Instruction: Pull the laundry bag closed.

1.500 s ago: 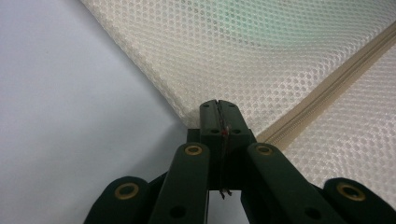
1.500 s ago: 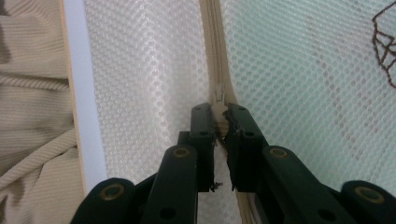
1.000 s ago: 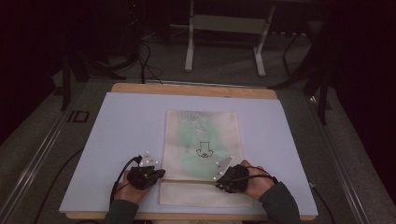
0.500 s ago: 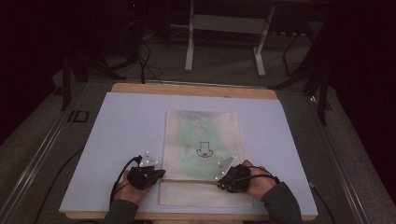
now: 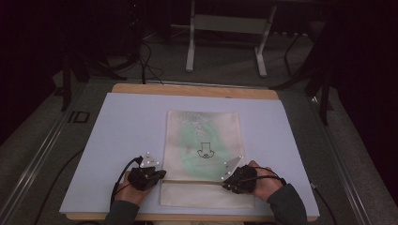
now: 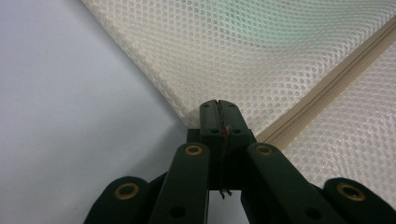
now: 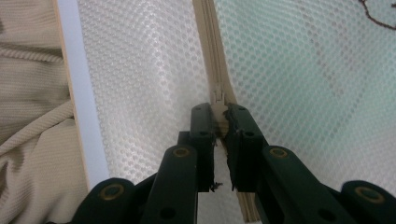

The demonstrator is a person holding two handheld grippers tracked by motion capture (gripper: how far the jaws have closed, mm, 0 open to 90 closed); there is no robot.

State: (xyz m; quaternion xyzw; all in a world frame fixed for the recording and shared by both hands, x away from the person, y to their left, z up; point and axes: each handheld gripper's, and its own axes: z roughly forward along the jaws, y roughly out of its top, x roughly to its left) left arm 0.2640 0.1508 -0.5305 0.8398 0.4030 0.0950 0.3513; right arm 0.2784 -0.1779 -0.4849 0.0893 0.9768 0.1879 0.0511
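Black left tongs (image 6: 218,108) are clamped on the left edge of the cream mesh bag (image 5: 202,140), right where its zipper (image 6: 327,93) ends; right tongs (image 7: 220,116) are pinched on the zipper pull (image 7: 217,100) at the bag's right side. Bag lies flat mid-worktop (image 5: 122,126) on the pale sheet, near the front edge, something green showing through the mesh.

black tongs (image 6: 218,108), brass rivets, dark sleeves (image 5: 287,206)
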